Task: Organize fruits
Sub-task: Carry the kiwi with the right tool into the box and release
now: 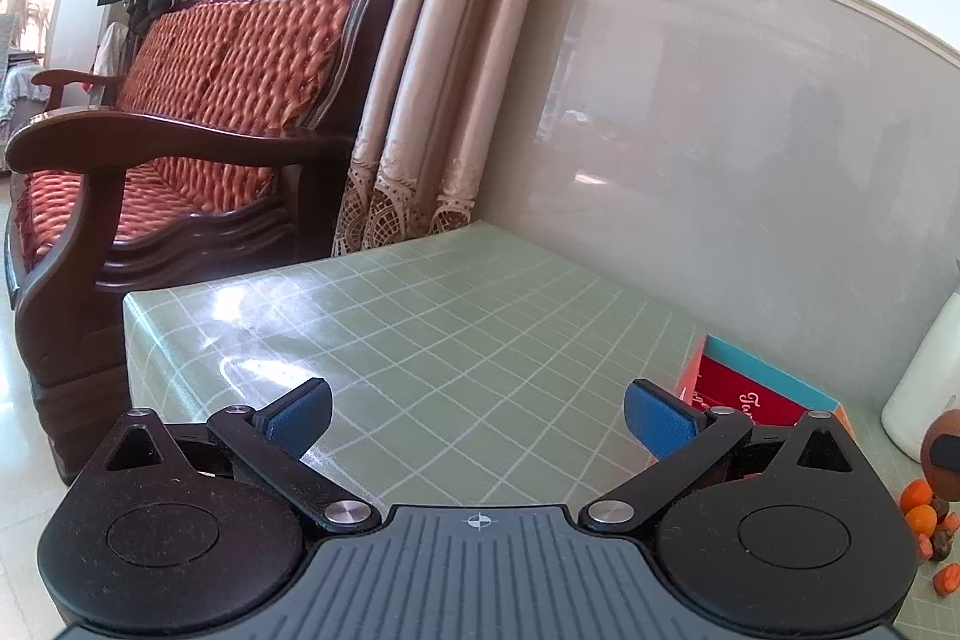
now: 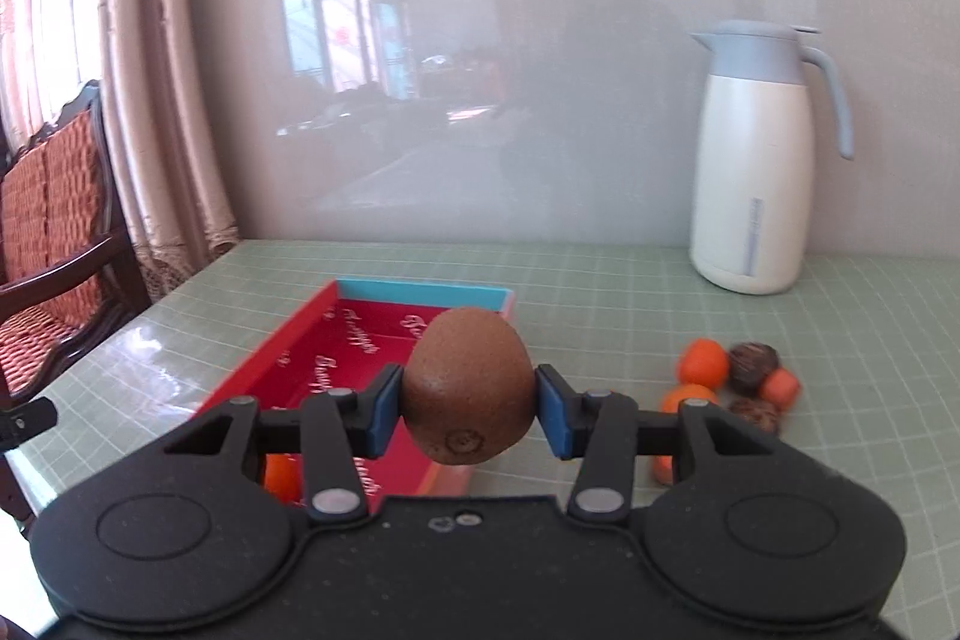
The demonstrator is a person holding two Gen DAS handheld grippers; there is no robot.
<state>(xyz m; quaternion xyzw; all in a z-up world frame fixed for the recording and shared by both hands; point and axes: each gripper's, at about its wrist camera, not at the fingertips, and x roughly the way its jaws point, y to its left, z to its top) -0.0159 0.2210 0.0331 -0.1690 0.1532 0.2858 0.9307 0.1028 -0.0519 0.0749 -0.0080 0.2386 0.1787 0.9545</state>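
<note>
Brown and fuzzy, the kiwi (image 2: 468, 388) sits pinched between the two blue pads (image 2: 384, 415) of the right gripper (image 2: 467, 415), held in the air above the near right part of the red box (image 2: 288, 358), whose far wall is turquoise. One small orange fruit (image 2: 282, 478) already lies inside the box near its front, half hidden behind the gripper body. The rest of the pile waits on the green gridded desk (image 2: 600, 280) to the right: more orange fruits (image 2: 702, 369) beside two dark wrinkled round things (image 2: 753, 361), possibly nuts, all close together. A white thermos jug (image 2: 750, 172) stands well behind them by the wall. The left gripper (image 1: 477, 421) hangs spread wide over bare desk to the left of the box, holding nothing. The step in hand looks like lowering the kiwi into the box. The pads meet the fruit only at its middle, and its skin is rounded, so a tilt or a jolt could roll it out of the grip. Released too far right, it would probably strike the box's side wall and tumble onto the desk toward the pile; dropped from this height it may bounce, or land on the orange fruit already inside.
</note>
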